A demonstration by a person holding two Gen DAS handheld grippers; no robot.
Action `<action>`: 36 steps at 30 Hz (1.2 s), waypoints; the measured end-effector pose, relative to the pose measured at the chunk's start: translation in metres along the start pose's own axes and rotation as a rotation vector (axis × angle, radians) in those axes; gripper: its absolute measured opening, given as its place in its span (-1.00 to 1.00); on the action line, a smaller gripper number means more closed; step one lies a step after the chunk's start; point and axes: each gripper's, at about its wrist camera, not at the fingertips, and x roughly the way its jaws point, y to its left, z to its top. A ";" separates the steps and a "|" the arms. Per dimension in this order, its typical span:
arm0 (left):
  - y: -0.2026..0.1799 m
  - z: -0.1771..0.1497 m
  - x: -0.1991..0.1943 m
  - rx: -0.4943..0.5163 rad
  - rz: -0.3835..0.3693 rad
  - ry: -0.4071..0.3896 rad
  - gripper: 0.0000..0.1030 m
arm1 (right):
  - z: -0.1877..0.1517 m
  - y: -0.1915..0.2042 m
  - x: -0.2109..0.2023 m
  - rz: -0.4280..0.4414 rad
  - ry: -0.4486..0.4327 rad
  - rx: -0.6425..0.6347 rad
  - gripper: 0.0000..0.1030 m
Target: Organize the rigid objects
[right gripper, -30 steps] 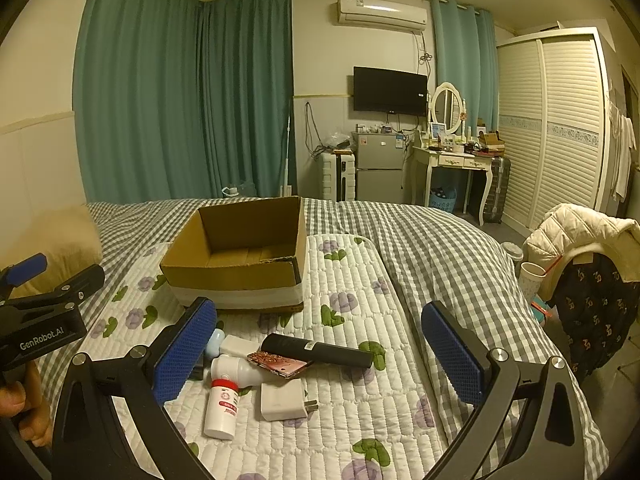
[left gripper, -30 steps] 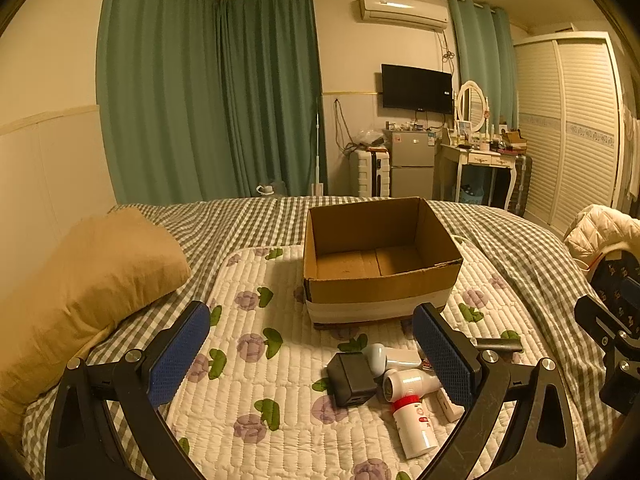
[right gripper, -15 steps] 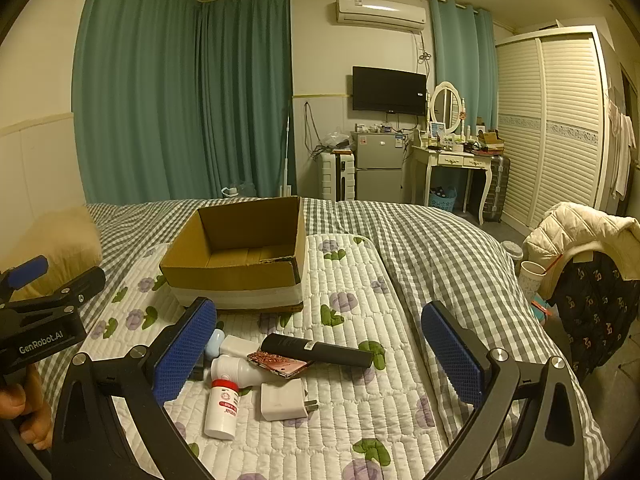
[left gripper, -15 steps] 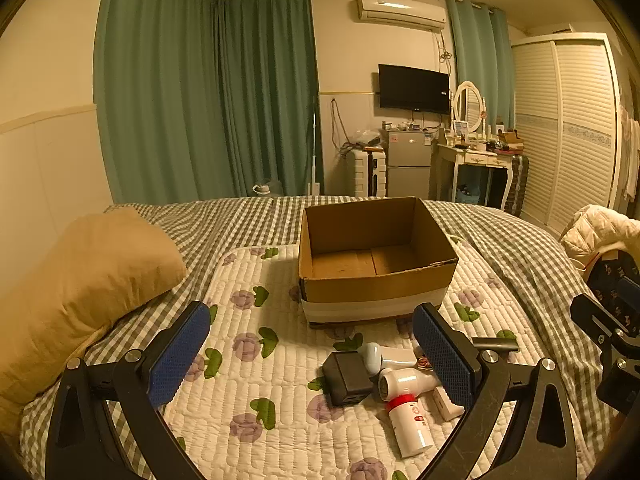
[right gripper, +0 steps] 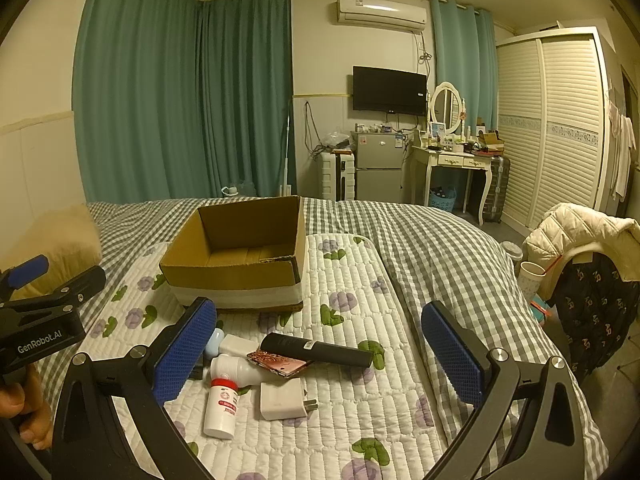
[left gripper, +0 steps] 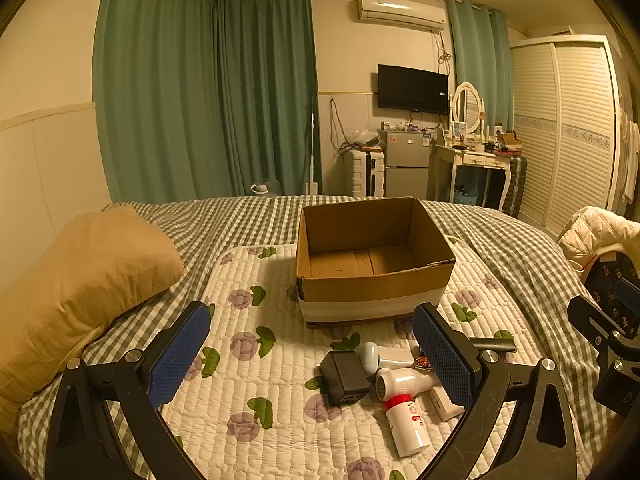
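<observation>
Left gripper [left gripper: 312, 354] and right gripper [right gripper: 318, 346] held spread and empty, cardboard box [left gripper: 372, 264] seemingly empty, bottle [right gripper: 222, 400] and charger [right gripper: 282, 400] laid nearby on quilt [left gripper: 248, 360].

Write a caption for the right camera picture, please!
Open tongs hover over bottle, charger and phone near an empty box.

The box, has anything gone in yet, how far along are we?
Nothing is done: the box is empty. Nothing is in hand; the left gripper and right gripper are open. The bottle, charger, black tube and black adapter lie on the bed.
</observation>
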 end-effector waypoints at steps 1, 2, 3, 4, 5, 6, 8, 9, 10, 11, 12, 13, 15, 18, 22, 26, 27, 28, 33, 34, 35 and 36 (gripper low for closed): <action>0.001 0.000 0.000 -0.001 0.000 0.000 1.00 | 0.000 0.000 0.000 0.000 0.000 -0.001 1.00; 0.001 0.000 0.000 -0.001 -0.001 0.000 1.00 | 0.000 0.000 0.000 0.000 -0.001 -0.001 1.00; 0.001 0.000 0.000 -0.001 -0.001 0.001 1.00 | 0.000 0.000 0.000 -0.001 -0.002 -0.002 1.00; 0.000 0.000 0.000 -0.001 -0.001 0.001 1.00 | 0.000 0.000 0.001 0.000 -0.001 -0.002 1.00; 0.000 0.000 0.000 -0.001 -0.001 0.000 1.00 | 0.000 0.000 0.000 0.000 -0.002 -0.002 1.00; 0.001 0.000 0.000 -0.001 -0.001 0.001 1.00 | 0.000 0.000 0.001 0.001 -0.002 -0.002 1.00; 0.001 0.000 0.000 -0.001 -0.001 0.000 1.00 | 0.000 0.000 0.001 0.002 -0.001 -0.001 1.00; 0.001 0.000 0.000 -0.001 0.000 0.001 1.00 | 0.000 0.000 0.001 0.001 -0.002 -0.001 1.00; 0.001 0.000 0.000 -0.001 -0.001 0.001 1.00 | 0.000 0.000 0.001 0.002 -0.002 -0.001 1.00; 0.001 0.000 0.000 -0.001 -0.001 0.001 1.00 | 0.000 0.000 0.001 0.002 -0.003 -0.001 1.00; 0.001 0.000 0.000 -0.001 0.000 0.001 1.00 | 0.000 0.000 0.001 0.003 -0.003 0.000 1.00; 0.001 0.000 0.000 -0.001 0.000 0.001 1.00 | 0.000 0.001 0.001 0.004 -0.004 0.000 1.00; 0.002 0.000 0.000 -0.002 -0.001 0.001 1.00 | 0.000 0.002 0.002 0.007 -0.005 0.001 1.00; 0.002 0.000 0.000 -0.001 -0.001 0.001 1.00 | 0.000 0.002 0.002 0.009 -0.006 -0.005 1.00; 0.000 -0.001 0.003 -0.004 0.000 0.009 1.00 | -0.002 0.002 0.004 0.014 -0.008 -0.011 1.00; 0.003 -0.003 0.010 -0.007 -0.004 0.020 1.00 | -0.004 0.000 0.007 0.017 -0.006 -0.012 1.00; 0.004 -0.004 0.013 -0.007 -0.005 0.025 1.00 | -0.004 -0.001 0.008 0.017 -0.005 -0.011 1.00; 0.005 -0.005 0.016 -0.007 -0.003 0.031 1.00 | -0.005 -0.002 0.009 0.017 -0.003 -0.010 1.00; 0.014 -0.013 0.038 -0.041 -0.023 0.086 1.00 | -0.011 -0.006 0.024 0.022 0.027 -0.003 1.00; 0.014 -0.017 0.043 -0.037 -0.025 0.100 1.00 | -0.013 -0.007 0.027 0.023 0.034 -0.003 1.00; 0.014 -0.019 0.047 -0.033 -0.026 0.108 0.99 | -0.015 -0.007 0.031 0.026 0.043 -0.005 1.00; 0.014 -0.022 0.051 -0.027 -0.026 0.119 0.98 | -0.017 -0.008 0.034 0.028 0.051 -0.009 1.00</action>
